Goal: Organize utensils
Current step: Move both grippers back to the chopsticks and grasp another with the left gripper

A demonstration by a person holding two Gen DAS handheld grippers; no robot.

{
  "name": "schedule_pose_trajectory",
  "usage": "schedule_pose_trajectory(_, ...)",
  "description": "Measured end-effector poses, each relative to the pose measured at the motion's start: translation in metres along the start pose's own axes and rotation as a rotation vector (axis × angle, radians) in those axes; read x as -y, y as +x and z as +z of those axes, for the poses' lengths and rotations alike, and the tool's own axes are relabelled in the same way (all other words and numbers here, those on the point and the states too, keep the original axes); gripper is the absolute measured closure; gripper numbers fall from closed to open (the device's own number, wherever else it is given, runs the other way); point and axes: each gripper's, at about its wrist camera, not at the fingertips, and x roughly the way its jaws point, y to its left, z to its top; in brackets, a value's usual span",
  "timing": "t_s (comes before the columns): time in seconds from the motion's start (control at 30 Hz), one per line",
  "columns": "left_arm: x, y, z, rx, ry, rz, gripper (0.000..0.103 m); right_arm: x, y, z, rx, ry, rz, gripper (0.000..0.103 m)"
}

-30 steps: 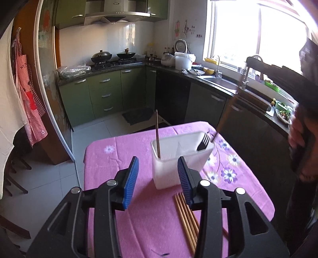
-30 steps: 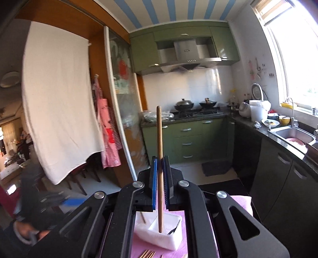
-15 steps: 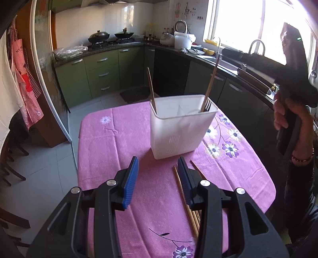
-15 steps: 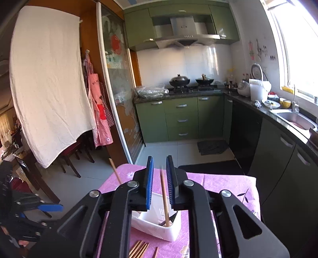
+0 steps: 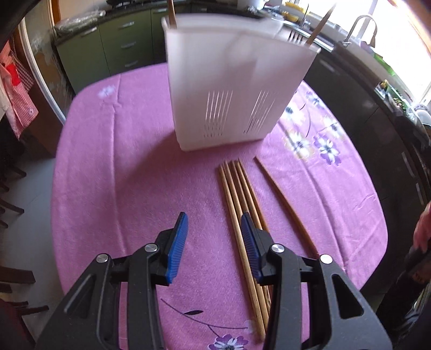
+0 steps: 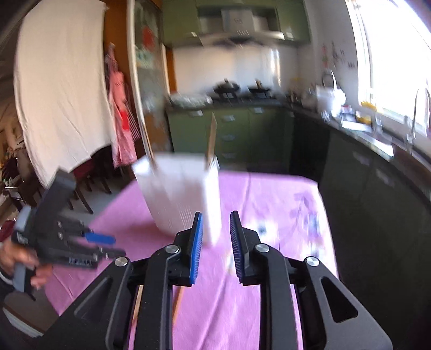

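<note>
A white slotted utensil holder [image 5: 231, 86] stands on the pink tablecloth [image 5: 121, 161]. It holds two wooden chopsticks [image 5: 320, 24] and a fork [image 5: 295, 36]. Several loose wooden chopsticks [image 5: 242, 215] lie side by side on the cloth in front of it, with one more [image 5: 282, 199] apart to the right. My left gripper [image 5: 212, 237] is open and empty, low over the cloth, its right finger over the chopstick bundle. My right gripper [image 6: 214, 239] is open and empty, in front of the holder [image 6: 180, 196]. The left gripper shows in the right wrist view [image 6: 89, 242].
The round table's edge [image 5: 377, 204] drops off to the right, near dark cabinets and a sink counter [image 5: 358, 37]. Green kitchen cabinets [image 6: 226, 132] stand behind the table. A white cloth [image 6: 59, 88] and red apron hang at left, with chairs below.
My right gripper opened and let the chopstick drop into the holder, then pulled back and lower. My left gripper moved down and forward over the loose chopsticks.
</note>
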Motion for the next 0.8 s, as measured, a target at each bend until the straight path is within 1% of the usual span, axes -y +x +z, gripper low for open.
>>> schedule_pose_trajectory(0.03, 0.001, 0.005, 0.000, -0.011, -0.003, 0.000, 0.066, 0.006, 0.008, -0.011, -0.033, 0.025, 0.012, 0.079)
schedule_pose_trajectory(0.07, 0.002, 0.013, 0.001, -0.030, -0.007, 0.002, 0.070, 0.011, 0.015, -0.024, -0.063, 0.050, 0.021, 0.078)
schedule_pose_trajectory(0.1, 0.002, 0.018, 0.001, -0.046, -0.013, 0.003, 0.072, 0.015, 0.020, -0.029, -0.075, 0.061, 0.023, 0.078)
schedule_pose_trajectory(0.17, 0.002, 0.028, 0.002, -0.072, -0.024, -0.005, 0.073, 0.020, 0.031, -0.044, -0.111, 0.089, 0.037, 0.078)
schedule_pose_trajectory(0.27, 0.003, 0.036, 0.003, -0.091, -0.032, -0.008, 0.076, 0.023, 0.042, -0.055, -0.133, 0.111, 0.049, 0.078)
schedule_pose_trajectory(0.33, 0.005, 0.039, 0.004, -0.096, -0.031, 0.000, 0.077, 0.024, 0.047, -0.058, -0.141, 0.119, 0.055, 0.076)
schedule_pose_trajectory(0.4, 0.008, 0.042, 0.006, -0.103, -0.029, 0.005, 0.081, 0.026, 0.050, -0.059, -0.147, 0.125, 0.065, 0.074)
schedule_pose_trajectory(0.6, 0.015, 0.051, 0.007, -0.128, -0.013, 0.014, 0.081, 0.025, 0.052, -0.061, -0.149, 0.142, 0.077, 0.073)
schedule_pose_trajectory(0.8, 0.033, 0.063, 0.011, -0.142, 0.015, 0.062, 0.082, 0.030, 0.052, -0.062, -0.153, 0.163, 0.088, 0.071)
